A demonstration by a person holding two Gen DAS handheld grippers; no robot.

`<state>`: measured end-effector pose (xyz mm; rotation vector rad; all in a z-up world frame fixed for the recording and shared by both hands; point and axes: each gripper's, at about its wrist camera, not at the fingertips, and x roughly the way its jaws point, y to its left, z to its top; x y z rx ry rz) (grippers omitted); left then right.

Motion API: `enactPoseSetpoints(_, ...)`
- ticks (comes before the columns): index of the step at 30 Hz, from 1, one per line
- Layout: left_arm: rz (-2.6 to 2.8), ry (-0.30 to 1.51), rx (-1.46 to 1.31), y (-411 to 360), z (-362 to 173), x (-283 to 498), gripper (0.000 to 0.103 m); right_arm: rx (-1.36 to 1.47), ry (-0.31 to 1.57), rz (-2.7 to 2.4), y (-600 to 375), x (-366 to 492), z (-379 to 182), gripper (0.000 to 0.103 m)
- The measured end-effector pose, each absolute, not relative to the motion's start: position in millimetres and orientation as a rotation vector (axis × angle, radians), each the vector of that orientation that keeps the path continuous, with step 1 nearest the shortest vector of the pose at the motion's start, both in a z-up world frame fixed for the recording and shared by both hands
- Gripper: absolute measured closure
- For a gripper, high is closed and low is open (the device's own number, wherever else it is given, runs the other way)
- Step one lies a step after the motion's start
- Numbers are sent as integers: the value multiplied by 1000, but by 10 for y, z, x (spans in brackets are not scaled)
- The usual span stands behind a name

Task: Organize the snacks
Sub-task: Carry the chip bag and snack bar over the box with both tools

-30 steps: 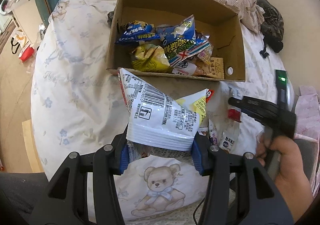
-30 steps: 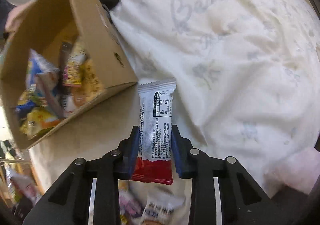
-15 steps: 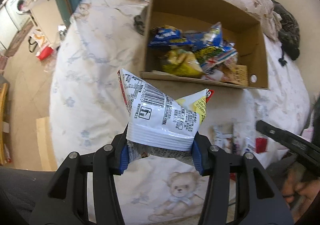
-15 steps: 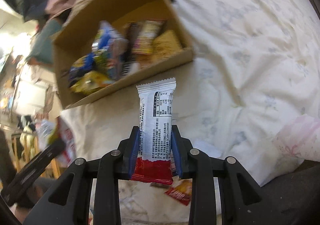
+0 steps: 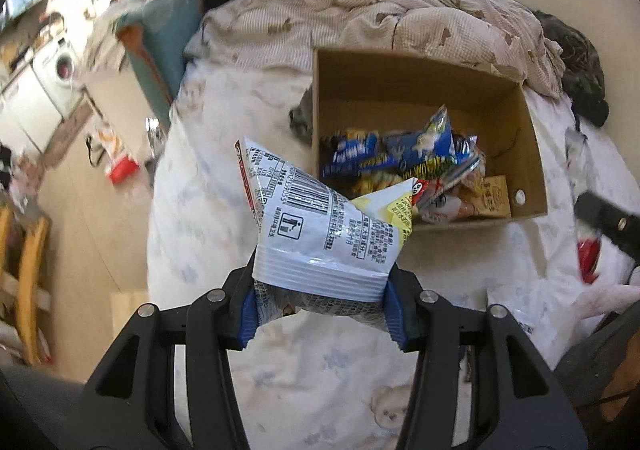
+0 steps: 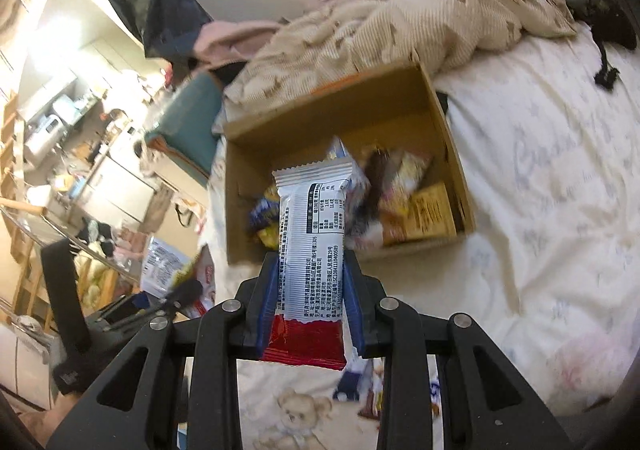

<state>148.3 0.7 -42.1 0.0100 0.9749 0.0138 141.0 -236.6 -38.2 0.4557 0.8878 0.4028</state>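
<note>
Left gripper: my left gripper (image 5: 320, 308) has its blue pads pressed against both sides of a white snack bag (image 5: 326, 234), so it is holding it.
White snack bag: barcode side faces my camera; it stands up out of the jaws, above the bedsheet (image 5: 200, 210).
Right gripper: my right gripper (image 6: 310, 308) is clamped narrow on a slim snack bar (image 6: 310, 246), white with a red lower end.
Snack bar: upright between the pads, its top edge overlapping my view of the box.
Cardboard box: the cardboard box (image 5: 420, 90) lies open on the bed at about 1 o'clock from the left gripper, and at 12 o'clock from the right one.
Box contents: blue and yellow packets (image 5: 400, 158) piled toward the near wall.
Loose snacks: a few wrappers (image 6: 368, 390) lie on the sheet just below the right jaws, at 6 o'clock.
Blanket: a beige blanket (image 5: 400, 14) is bunched behind the box.
</note>
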Motion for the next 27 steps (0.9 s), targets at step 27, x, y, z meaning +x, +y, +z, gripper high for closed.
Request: enactPoseSetpoints(27, -119, 820, 117, -367, -183, 2649, 56, 424, 886, 299, -2686, 2472, -496, 71)
